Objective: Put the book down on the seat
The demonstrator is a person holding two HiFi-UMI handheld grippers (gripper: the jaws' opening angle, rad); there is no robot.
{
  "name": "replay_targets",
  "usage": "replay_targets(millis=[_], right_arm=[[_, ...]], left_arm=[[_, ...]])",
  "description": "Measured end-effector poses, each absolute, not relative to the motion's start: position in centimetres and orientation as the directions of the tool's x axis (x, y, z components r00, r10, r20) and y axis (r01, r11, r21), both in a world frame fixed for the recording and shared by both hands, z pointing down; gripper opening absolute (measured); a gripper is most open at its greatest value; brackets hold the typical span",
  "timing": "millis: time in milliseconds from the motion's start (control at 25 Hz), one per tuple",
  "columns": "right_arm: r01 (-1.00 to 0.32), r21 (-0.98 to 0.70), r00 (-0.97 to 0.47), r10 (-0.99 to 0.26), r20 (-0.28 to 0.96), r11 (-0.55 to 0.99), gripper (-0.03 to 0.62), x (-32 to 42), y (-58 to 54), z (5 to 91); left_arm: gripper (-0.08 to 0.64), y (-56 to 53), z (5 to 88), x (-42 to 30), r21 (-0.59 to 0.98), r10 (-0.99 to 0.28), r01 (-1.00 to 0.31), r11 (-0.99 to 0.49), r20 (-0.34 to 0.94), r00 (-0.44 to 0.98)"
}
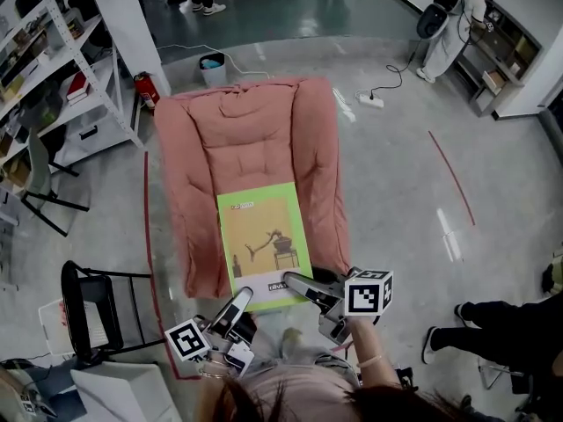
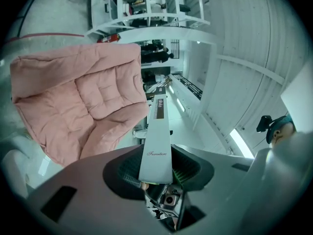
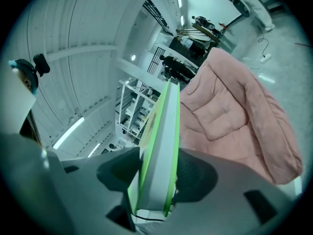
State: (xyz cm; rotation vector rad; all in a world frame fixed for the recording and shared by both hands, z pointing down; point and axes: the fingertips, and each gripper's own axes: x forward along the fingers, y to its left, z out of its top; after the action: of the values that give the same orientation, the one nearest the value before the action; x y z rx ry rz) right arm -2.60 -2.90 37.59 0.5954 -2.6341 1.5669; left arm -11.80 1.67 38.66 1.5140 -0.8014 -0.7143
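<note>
A large green-and-yellow book [image 1: 262, 240] lies flat over the front of the pink padded seat [image 1: 242, 139] in the head view. My left gripper [image 1: 244, 298] is shut on the book's near left corner, and its white spine [image 2: 157, 143] runs up between the jaws in the left gripper view. My right gripper [image 1: 297, 281] is shut on the near right corner. The book's green-edged page block [image 3: 161, 155] fills the jaws in the right gripper view. The pink seat [image 2: 78, 102] shows left of the book from the left gripper, and the pink seat [image 3: 234, 116] right of it from the right.
A black folding chair [image 1: 97, 310] stands at the lower left beside a white box. White shelving [image 1: 53, 77] lines the far left. A red line [image 1: 148, 236] marks the floor beside the seat. A seated person's legs [image 1: 501, 332] are at the right, and a cable with a power strip [image 1: 371, 100] lies beyond the seat.
</note>
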Motion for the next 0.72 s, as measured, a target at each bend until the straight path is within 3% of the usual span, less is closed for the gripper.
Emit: replay_targets(millis=[720], right_arm=[[-0.407, -0.874, -0.895, -0.305, 0.325, 0.265, 0.224, -5.4, -8.7, 45.5]], left_arm=[[0.15, -4.3, 46.4, -14.7, 0.992, -0.794, -0.034, 0.123, 0.118, 0.596]])
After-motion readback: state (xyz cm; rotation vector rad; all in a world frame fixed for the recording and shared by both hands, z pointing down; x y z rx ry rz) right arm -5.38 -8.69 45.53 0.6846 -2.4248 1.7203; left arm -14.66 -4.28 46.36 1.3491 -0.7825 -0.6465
